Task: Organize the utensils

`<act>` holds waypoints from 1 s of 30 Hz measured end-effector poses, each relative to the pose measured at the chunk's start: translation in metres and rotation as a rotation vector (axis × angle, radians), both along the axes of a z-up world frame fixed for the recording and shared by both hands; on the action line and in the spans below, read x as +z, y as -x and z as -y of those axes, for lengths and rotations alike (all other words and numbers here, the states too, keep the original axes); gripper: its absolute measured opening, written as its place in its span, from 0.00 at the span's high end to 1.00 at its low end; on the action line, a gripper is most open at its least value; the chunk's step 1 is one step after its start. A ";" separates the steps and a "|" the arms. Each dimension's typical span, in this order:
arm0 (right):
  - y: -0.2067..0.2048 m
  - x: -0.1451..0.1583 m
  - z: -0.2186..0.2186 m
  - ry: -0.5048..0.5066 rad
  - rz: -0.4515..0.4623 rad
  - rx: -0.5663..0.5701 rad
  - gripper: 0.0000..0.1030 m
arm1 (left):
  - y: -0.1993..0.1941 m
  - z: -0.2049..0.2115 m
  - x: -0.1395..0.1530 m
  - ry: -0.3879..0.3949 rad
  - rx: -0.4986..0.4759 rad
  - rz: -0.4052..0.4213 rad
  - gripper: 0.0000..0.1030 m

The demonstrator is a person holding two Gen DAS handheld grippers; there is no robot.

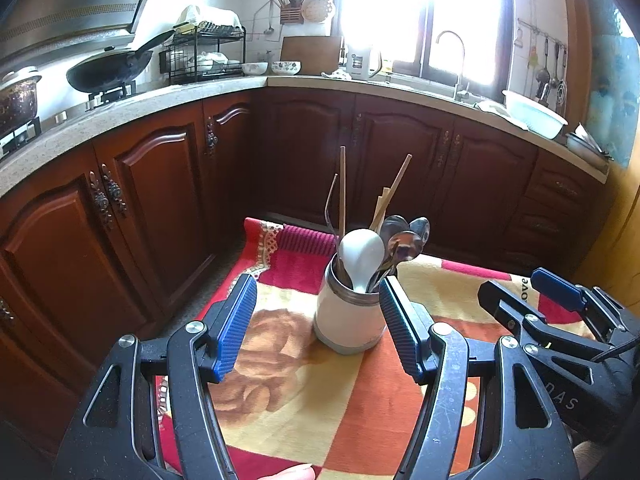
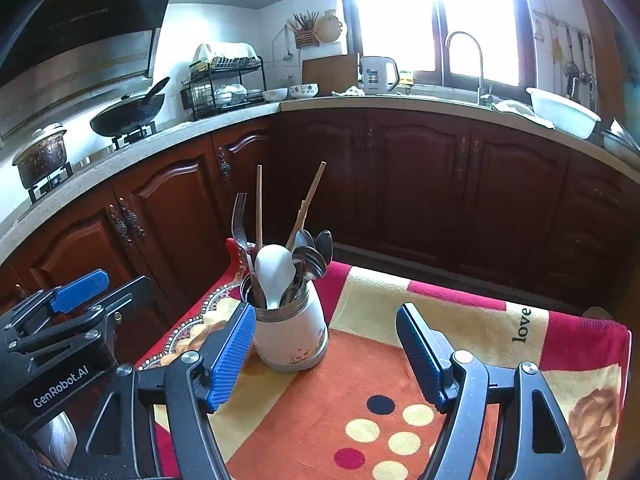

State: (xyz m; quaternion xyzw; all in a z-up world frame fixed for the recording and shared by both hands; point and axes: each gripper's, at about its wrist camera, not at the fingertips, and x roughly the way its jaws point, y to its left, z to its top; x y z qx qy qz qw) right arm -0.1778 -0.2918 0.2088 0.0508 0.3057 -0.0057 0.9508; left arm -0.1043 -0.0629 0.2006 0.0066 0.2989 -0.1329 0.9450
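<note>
Both tools hang over the cloth-covered table with their blue pads spread apart and nothing between them. The left gripper [image 1: 318, 328] points down at a slant toward the utensil holder [image 1: 347, 320]; from its own camera the cream-coloured pot appears in the gap between the two pads, nearer the right pad, but it stands farther off on the table and neither pad presses on it. The right gripper [image 2: 326, 354] is likewise wide and empty; in its view the holder [image 2: 290, 334] stands just beyond the tip of its left pad [image 2: 232, 356], off to the left of the gap, and I cannot tell whether pad and pot touch. Each tool shows at the edge of the other's view, side by side.

Everything seems gathered in the pot: a white spoon [image 2: 274, 270] bowl-up in the middle, a cluster of metal spoons [image 2: 312, 254] to its right, a fork [image 2: 240, 220] tines-up on the left, and several wooden chopsticks [image 2: 259, 208] standing tall and leaning apart.

The holder stands upright near the far left part of the patterned blanket [image 2: 360, 380], red, orange and cream. Beyond it run dark wooden cabinets [image 2: 420, 184] under a pale countertop [image 2: 400, 102].
</note>
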 end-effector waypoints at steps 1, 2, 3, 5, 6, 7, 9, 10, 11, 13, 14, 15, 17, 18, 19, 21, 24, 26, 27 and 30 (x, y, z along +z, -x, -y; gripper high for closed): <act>0.000 0.000 0.000 -0.001 0.000 0.001 0.31 | 0.000 0.000 0.000 -0.001 0.001 0.000 0.38; 0.000 0.000 0.000 -0.002 -0.001 0.002 0.31 | 0.000 -0.001 0.000 -0.001 0.002 -0.001 0.38; 0.000 0.000 -0.001 -0.002 -0.001 0.002 0.31 | 0.000 0.000 -0.001 -0.001 0.003 -0.002 0.38; 0.000 -0.001 -0.001 -0.003 -0.002 0.003 0.31 | 0.000 -0.001 -0.001 0.000 0.004 -0.004 0.38; 0.000 -0.001 -0.001 -0.002 -0.002 0.003 0.31 | 0.000 -0.001 -0.001 0.000 0.005 -0.004 0.38; 0.000 -0.001 -0.002 -0.001 -0.003 0.004 0.31 | 0.000 -0.001 -0.001 -0.001 0.005 -0.004 0.38; 0.001 -0.001 -0.002 0.000 -0.002 0.004 0.31 | 0.000 -0.001 -0.001 -0.001 0.004 -0.002 0.38; 0.001 -0.001 -0.002 0.001 -0.002 0.003 0.31 | 0.001 0.000 -0.001 -0.002 0.004 -0.001 0.38; 0.001 -0.001 -0.003 0.001 -0.003 0.002 0.31 | 0.000 0.000 -0.002 -0.005 0.004 -0.001 0.38; 0.001 -0.001 -0.002 0.001 -0.003 0.002 0.31 | 0.001 0.000 -0.003 -0.008 0.008 0.000 0.38; 0.000 -0.001 -0.002 0.001 -0.002 0.002 0.31 | 0.000 0.000 -0.003 -0.007 0.009 -0.002 0.38; 0.000 -0.001 -0.002 -0.001 -0.002 0.004 0.31 | 0.000 -0.001 -0.004 -0.006 0.009 -0.004 0.38; 0.000 -0.001 -0.002 -0.002 -0.004 0.005 0.31 | -0.001 -0.002 -0.005 -0.004 0.013 -0.007 0.38; 0.001 -0.002 -0.003 -0.001 -0.005 0.004 0.31 | -0.001 -0.002 -0.005 -0.004 0.014 -0.006 0.38; 0.001 -0.002 -0.003 -0.003 -0.006 0.004 0.31 | 0.000 -0.002 -0.005 -0.005 0.015 -0.005 0.38; 0.000 -0.003 -0.002 -0.004 -0.008 0.005 0.31 | 0.000 -0.002 -0.006 -0.009 0.018 -0.008 0.38; -0.001 -0.004 -0.004 0.000 -0.011 0.007 0.31 | 0.000 -0.002 -0.007 -0.009 0.022 -0.008 0.38; -0.001 -0.004 -0.004 -0.001 -0.011 0.008 0.31 | -0.001 -0.002 -0.007 -0.006 0.023 -0.010 0.38; -0.001 -0.005 -0.005 -0.001 -0.012 0.009 0.31 | -0.001 -0.003 -0.007 -0.005 0.024 -0.010 0.38; -0.003 -0.006 -0.006 0.002 -0.014 0.012 0.31 | -0.002 -0.004 -0.008 -0.004 0.027 -0.014 0.38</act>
